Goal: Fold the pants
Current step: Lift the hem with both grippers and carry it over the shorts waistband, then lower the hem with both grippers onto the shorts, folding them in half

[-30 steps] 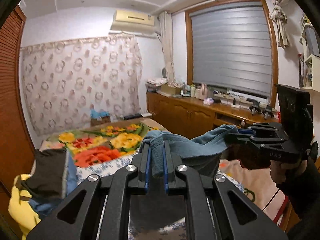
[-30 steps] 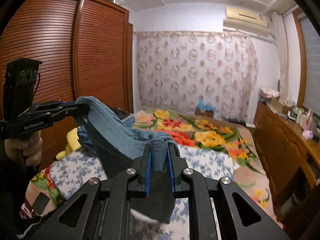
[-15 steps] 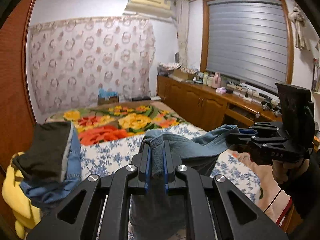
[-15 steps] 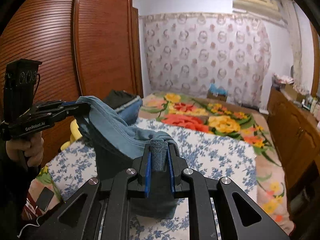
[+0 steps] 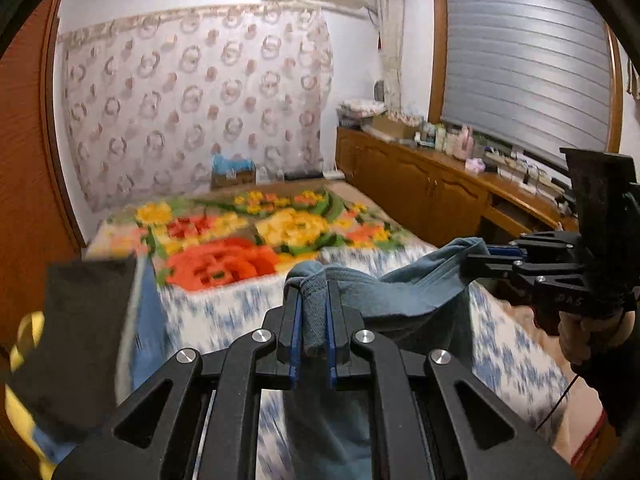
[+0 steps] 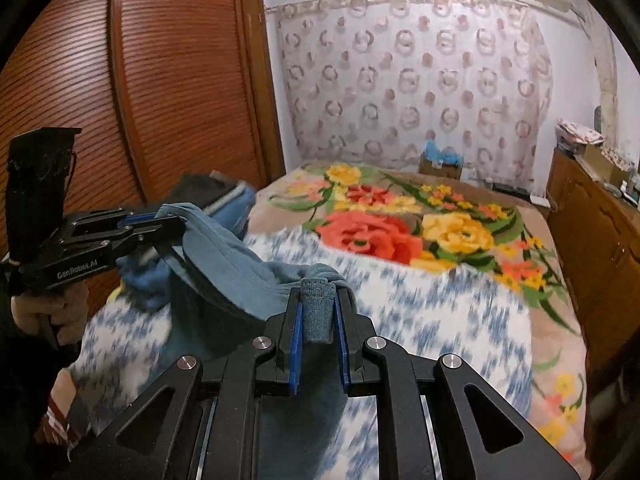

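A bedroom: a bed (image 5: 400, 264) under a blue-and-white flowered sheet fills the middle, with a bright red and yellow floral blanket (image 5: 248, 236) at its far end and a patterned curtain (image 5: 192, 100) on the wall behind.

From the left wrist view, a wooden sideboard (image 5: 432, 184) crowded with small bottles runs under the shuttered window (image 5: 528, 64) at two o'clock. The left gripper (image 5: 311, 320) is pinched nearly closed on a thick fold of the blue pants (image 5: 404, 292), whose cloth hangs down between the arms of the tool toward six o'clock. At three o'clock the right gripper (image 5: 482, 254) clamps the other end of the same edge, so the cloth sags between the two, above the sheet. Part of some lettering shows on its side, too little to read. A dark folded garment (image 5: 80, 320) sits on a pile at nine o'clock, close to the bed's left edge.

From the right wrist view, slatted wooden wardrobe doors (image 6: 168, 80) stand at ten o'clock. The right gripper (image 6: 318, 316) is narrowly closed on a bunched fold of the pants (image 6: 240, 272). At nine o'clock the left gripper (image 6: 176, 224), marked "GenRobot.AI", holds the far corner. The sheet from twelve to three o'clock lies bare up to the blanket.
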